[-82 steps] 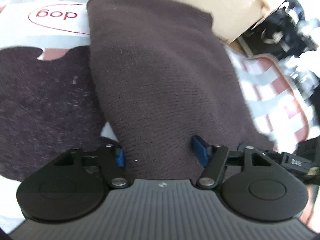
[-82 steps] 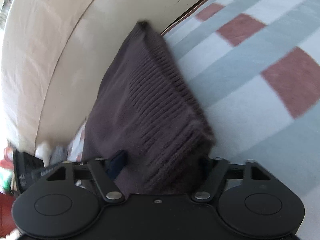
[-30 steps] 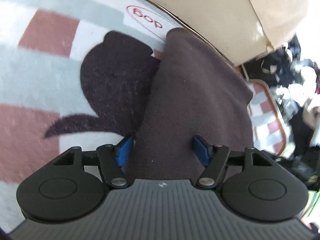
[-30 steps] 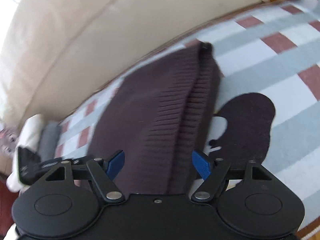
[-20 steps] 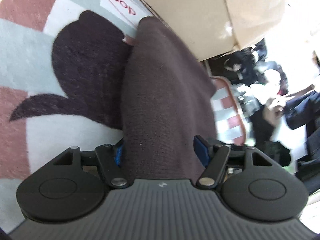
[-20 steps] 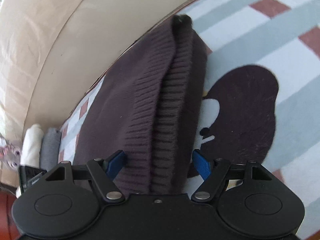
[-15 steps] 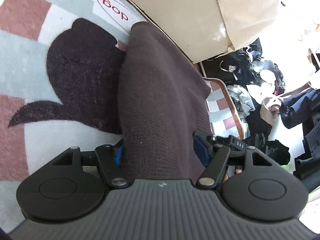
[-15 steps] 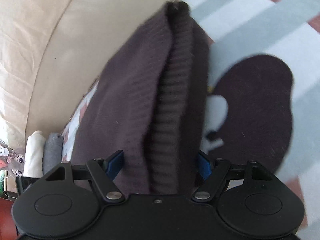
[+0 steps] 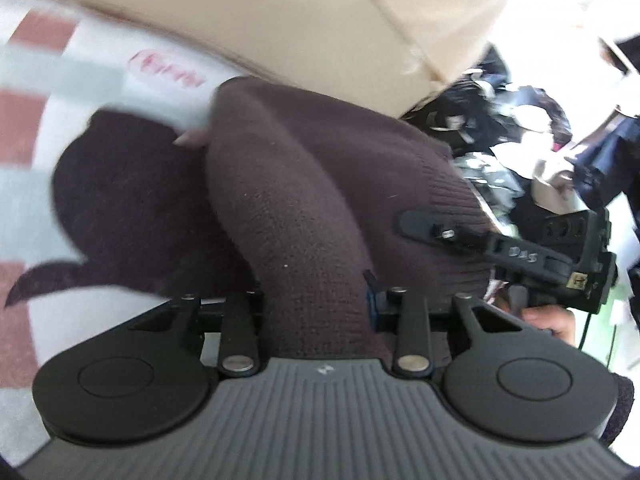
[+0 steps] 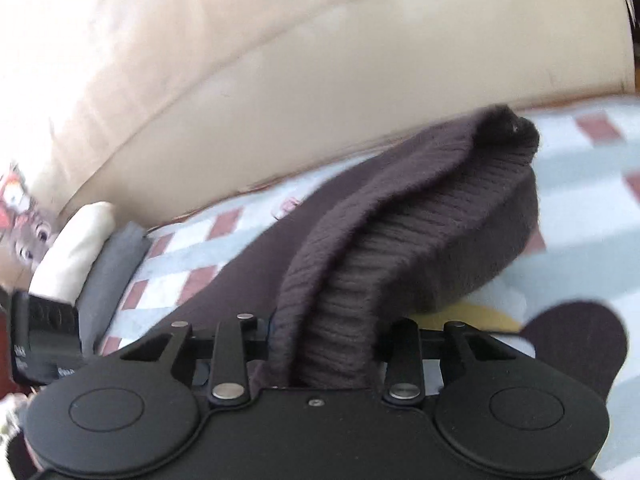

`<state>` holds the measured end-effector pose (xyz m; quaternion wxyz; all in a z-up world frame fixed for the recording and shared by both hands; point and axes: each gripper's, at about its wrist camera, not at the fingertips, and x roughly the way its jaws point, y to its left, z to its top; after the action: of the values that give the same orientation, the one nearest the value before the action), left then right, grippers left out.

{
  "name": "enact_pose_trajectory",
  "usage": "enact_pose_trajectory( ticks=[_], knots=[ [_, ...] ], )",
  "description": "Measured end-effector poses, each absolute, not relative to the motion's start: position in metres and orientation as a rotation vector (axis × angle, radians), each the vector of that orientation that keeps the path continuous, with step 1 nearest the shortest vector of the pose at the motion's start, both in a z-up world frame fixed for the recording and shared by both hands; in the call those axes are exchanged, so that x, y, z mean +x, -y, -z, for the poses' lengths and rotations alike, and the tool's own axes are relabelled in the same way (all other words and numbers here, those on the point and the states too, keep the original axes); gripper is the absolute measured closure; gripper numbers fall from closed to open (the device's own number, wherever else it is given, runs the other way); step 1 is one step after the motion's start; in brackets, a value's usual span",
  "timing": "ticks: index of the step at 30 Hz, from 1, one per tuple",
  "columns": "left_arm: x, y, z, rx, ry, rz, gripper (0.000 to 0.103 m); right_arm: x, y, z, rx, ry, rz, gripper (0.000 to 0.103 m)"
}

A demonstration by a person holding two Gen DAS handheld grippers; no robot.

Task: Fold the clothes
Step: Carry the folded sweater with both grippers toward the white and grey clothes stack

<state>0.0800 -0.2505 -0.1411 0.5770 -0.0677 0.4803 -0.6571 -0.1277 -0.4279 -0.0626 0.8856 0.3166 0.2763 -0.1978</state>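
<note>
Both grippers have just closed on the sweater (image 9: 304, 216) — left gripper (image 9: 316, 300), right gripper (image 10: 324, 340) pinching its folded ends. Next, I judge: lift it level onto the pile.

The dark brown knit sweater (image 9: 304, 184) is folded into a thick bundle with its ribbed hem (image 10: 360, 264) showing, lying near the blanket's (image 10: 580, 208) back edge.

My sweater (image 9: 304, 208) hides the fingertips of both hand-held grippers. The red writing (image 9: 168, 70) on the blanket (image 9: 36, 208) is too blurred to read.
</note>
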Motion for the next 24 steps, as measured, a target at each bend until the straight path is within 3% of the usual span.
enact_pose_trajectory(
  ticks=[4, 11, 19, 21, 24],
  knots=[
    [0.06, 0.256, 0.131, 0.025, -1.059, 1.492, 0.069, -0.132, 0.42, 0.056, 0.652, -0.631, 0.461, 0.063],
    [0.072, 0.264, 0.151, 0.032, -1.18, 1.432, 0.068, -0.154, 0.442, 0.085, 0.826, -0.663, 0.504, 0.056],
    [0.072, 0.267, 0.155, 0.05, -1.163, 1.439, 0.068, -0.182, 0.44, 0.098, 0.852, -0.678, 0.51, 0.047],
    [0.076, 0.268, 0.16, 0.031, -1.186, 1.429, 0.061, -0.178, 0.447, 0.117, 0.929, -0.666, 0.505, 0.041],
    [0.08, 0.268, 0.166, 0.005, -1.202, 1.418, 0.059, -0.169, 0.458, 0.14, 1.039, -0.645, 0.498, 0.041]
  ],
)
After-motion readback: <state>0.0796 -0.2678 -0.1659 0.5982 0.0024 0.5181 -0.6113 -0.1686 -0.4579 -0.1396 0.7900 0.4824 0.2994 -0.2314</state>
